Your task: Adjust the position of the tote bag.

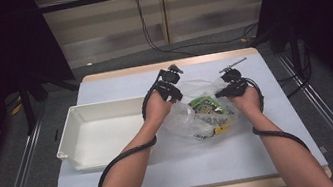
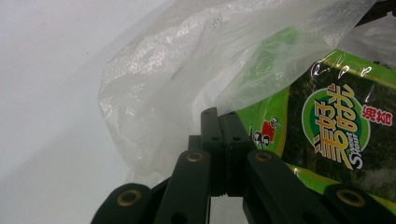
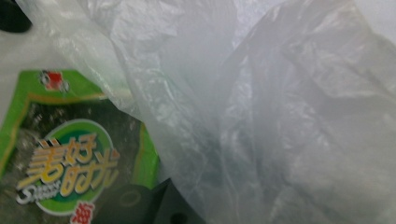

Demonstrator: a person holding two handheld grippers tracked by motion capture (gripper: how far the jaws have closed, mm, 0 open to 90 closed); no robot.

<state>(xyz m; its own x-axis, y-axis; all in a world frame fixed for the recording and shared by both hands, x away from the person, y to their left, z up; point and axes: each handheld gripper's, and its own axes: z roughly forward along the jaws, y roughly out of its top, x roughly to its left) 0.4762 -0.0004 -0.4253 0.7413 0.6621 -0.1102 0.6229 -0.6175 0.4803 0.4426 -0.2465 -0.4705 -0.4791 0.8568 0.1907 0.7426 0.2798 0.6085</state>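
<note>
White table (image 1: pixel 132 180): crinkled clear bag (image 1: pixel 194 119), green packet (image 1: pixel 207 107).

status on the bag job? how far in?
Done: the green snack packet sits inside the clear plastic bag on the table. In hand: the left gripper is shut on the bag's edge; the right gripper is at its other side, buried in film. Left: the white bin holds nothing, so no transfer yet.

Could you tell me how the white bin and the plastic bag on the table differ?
The white bin is rigid, opaque and holds nothing; the plastic bag is crumpled, translucent and holds a green snack packet. The bin sits untouched at left; the bag lies between both tongs. Both rest on the table.
</note>
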